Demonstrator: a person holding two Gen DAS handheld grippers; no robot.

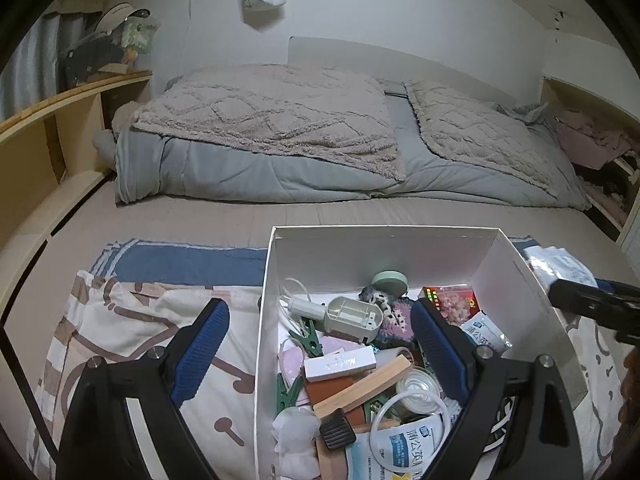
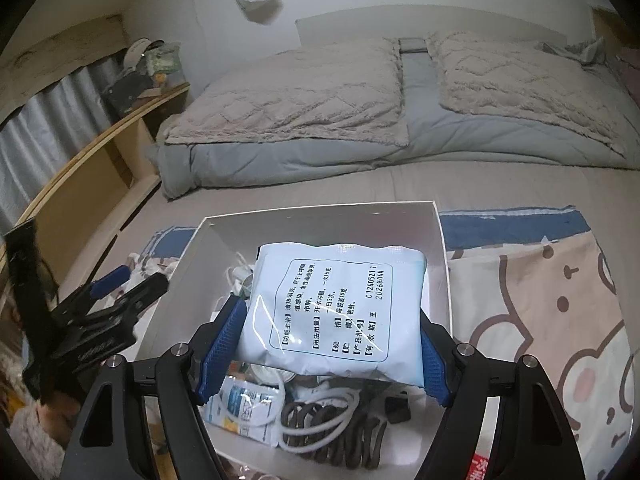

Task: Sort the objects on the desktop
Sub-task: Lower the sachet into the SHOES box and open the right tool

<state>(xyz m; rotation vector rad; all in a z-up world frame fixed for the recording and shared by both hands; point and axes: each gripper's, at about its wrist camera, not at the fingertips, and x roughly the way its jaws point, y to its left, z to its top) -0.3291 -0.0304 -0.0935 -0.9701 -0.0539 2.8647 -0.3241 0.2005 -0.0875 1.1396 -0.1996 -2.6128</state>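
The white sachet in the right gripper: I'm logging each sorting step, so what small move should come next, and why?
Probably carry the white sachet sideways past the white box wall and set it on the patterned cloth. The right gripper clamps it above the clutter, clear of the box's contents, and the left gripper stands open, straddling the box's other wall.

The box (image 1: 492, 276) is crammed at the lower centre. Its walls hem it. Bare cloth (image 1: 132, 320) lies open at lower left.
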